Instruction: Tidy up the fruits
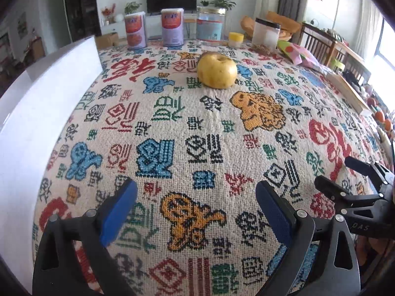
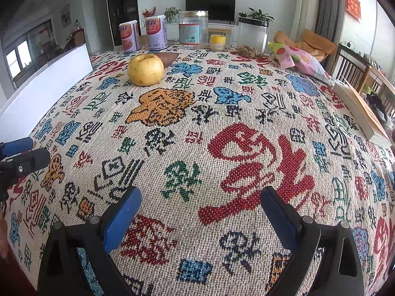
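Note:
A yellow apple-like fruit (image 1: 216, 70) sits on the patterned tablecloth, far ahead of my left gripper (image 1: 196, 192), which is open and empty low over the cloth. In the right wrist view the same fruit (image 2: 145, 69) lies far ahead to the left, with a brown sweet potato (image 2: 169, 58) just behind it. My right gripper (image 2: 201, 198) is open and empty. The right gripper also shows at the right edge of the left wrist view (image 1: 345, 180). The left gripper's fingers (image 2: 18, 148) show at the left edge of the right wrist view.
A white box (image 1: 37, 113) stands along the left side, also in the right wrist view (image 2: 47, 91). Two cans (image 1: 154, 29), a glass jar (image 1: 211, 26), a small yellow-lidded jar (image 1: 235, 39) and a clear container (image 1: 266, 34) line the far edge. A colourful bag (image 2: 301, 63) and a book (image 2: 363, 113) lie right.

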Motion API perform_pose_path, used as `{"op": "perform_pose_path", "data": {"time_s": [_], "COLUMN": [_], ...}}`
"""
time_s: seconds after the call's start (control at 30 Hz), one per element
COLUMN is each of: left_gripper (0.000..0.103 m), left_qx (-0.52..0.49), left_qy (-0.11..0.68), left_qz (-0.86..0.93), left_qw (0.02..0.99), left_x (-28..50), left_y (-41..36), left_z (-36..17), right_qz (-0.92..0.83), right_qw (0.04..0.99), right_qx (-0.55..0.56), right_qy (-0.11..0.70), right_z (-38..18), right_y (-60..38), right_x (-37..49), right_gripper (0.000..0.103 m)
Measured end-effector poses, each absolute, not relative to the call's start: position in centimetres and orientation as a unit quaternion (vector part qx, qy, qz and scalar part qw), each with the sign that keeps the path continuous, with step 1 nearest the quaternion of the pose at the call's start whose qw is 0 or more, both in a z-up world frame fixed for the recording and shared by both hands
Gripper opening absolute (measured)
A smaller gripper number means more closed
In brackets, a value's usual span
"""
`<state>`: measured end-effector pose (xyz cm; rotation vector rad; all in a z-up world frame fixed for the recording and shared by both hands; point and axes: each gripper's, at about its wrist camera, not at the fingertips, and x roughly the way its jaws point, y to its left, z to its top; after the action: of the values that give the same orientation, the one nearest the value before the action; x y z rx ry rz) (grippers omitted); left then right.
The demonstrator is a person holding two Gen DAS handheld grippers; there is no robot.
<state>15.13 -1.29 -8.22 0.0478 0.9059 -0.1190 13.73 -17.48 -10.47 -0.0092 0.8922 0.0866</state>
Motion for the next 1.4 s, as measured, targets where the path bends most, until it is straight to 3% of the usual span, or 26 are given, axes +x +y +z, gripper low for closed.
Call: {"op": "perform_pose_path", "data": {"time_s": [0.13,0.3,1.4], "left_gripper": [0.098,0.103,0.102], "left_qx": [0.030,0.018,0.045], "left_qy": [0.450,0.451,0.461], "left_qz": [-0.034,-0.026,-0.029], "left_qw": [0.892,0.892,0.886], "left_x": [15.6,16.0,17.6], "left_y": [-0.8,-0.4,1.2], "left_z": [-9.7,-10.8,-9.5], "right_qz": [0.041,0.036,0.035], "right_qw": [0.891,0.889,0.889], "right_qx": [0.013,-0.003,-0.002], "right_qy": [0.453,0.456,0.456], "right_z": [-11.2,-11.4,-11.3], "right_y": [-18.1,-17.5,-17.5], "right_x": [14.3,14.3,14.2], "right_gripper": [0.103,0.103,0.103]}}
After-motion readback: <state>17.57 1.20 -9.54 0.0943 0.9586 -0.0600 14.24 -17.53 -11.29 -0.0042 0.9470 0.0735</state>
